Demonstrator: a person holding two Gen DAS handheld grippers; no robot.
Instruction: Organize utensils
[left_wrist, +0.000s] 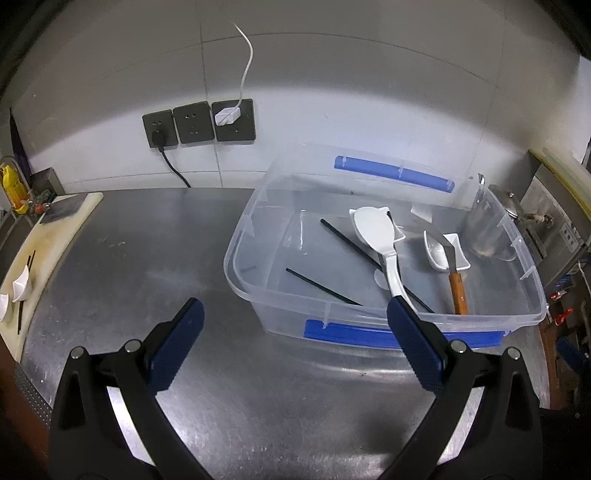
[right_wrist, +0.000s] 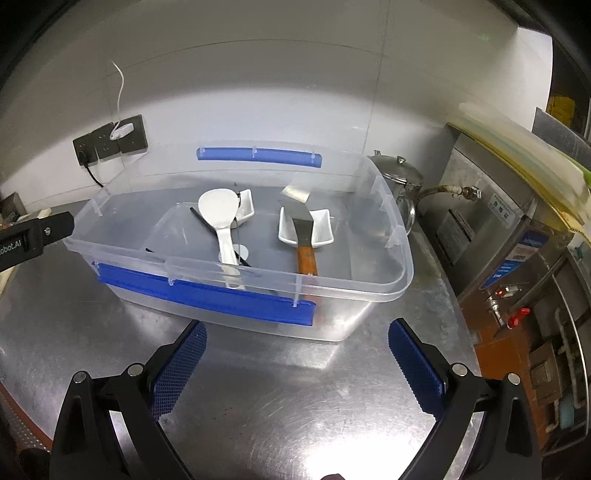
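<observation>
1. On the steel table (left_wrist: 122, 258) stands a clear plastic bin (left_wrist: 236, 258) with blue latches on its long sides; in the right wrist view the same bin (right_wrist: 400, 254) fills the middle of the frame.
2. Inside the bin lies a white rice paddle (left_wrist: 373, 225), its head toward the back wall and its handle reaching the near wall; it also shows in the right wrist view (right_wrist: 218, 214).
3. Black chopsticks (left_wrist: 347, 243) lie on the bin floor, one passing under the paddle, the other (left_wrist: 321, 286) lying apart nearer the front.
4. A metal spatula with a wooden handle (left_wrist: 458, 291) rests across a small white dish (left_wrist: 436, 254); the right wrist view shows its blade (right_wrist: 301, 218) over that dish (right_wrist: 323, 230).
5. A second small white dish (right_wrist: 245, 210) sits behind the paddle head.
6. The left gripper (left_wrist: 295, 314) hovers wide open over the table, its right finger in front of the bin's near wall, holding nothing.
7. The right gripper (right_wrist: 297, 332) is likewise spread wide and empty, just before the bin's front latch.
8. A cutting board (left_wrist: 48, 236) at the table's left edge carries small white dishes (left_wrist: 20, 286) and more chopsticks (left_wrist: 29, 260).
</observation>
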